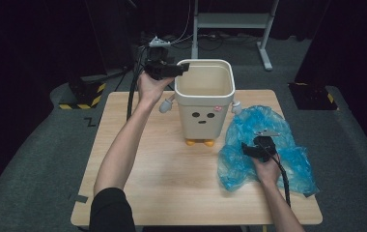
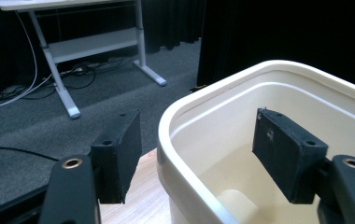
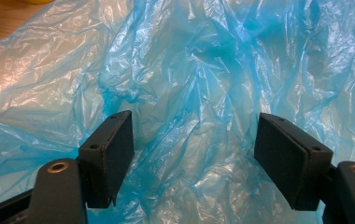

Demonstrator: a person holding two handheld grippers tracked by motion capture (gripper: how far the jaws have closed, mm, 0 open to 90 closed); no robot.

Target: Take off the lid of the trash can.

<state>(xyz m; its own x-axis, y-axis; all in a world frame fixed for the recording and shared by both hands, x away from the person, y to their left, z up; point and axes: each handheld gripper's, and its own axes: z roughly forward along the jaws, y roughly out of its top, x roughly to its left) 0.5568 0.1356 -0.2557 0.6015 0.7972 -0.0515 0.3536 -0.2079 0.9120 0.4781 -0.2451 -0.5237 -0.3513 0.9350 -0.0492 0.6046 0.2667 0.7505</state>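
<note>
Left hand-held gripper (image 2: 196, 158) is up at the bin's (image 1: 204, 99) back-left corner, jaws wide apart and straddling the rim: one matte black pad (image 2: 287, 149) inside the bin, the other outside, neither touching it afaict. Nothing gripped.

Right hand-held gripper (image 3: 194, 158) sits over the blue bag (image 1: 268, 150), to the right of the bin and a bit nearer the person, jaws wide too, empty. Can't tell if the pad tips touch the film.

Bin is cream plastic, smooth, squarish w/ rounded corners and a thick rolled rim; cartoon face on the front, stubby grey arms, orange feet. Inside it's bare as far as I can see, just a shallow moulded dip in the floor; near part of the floor is cut off by the wall.

Bag is thin see-thru blue film, super crinkly, glossy highlights, lying spread flat-ish. Whether anything's under it, no idea.

Both on a light woodgrain tabletop (image 1: 172, 169), rounded corners.
</note>
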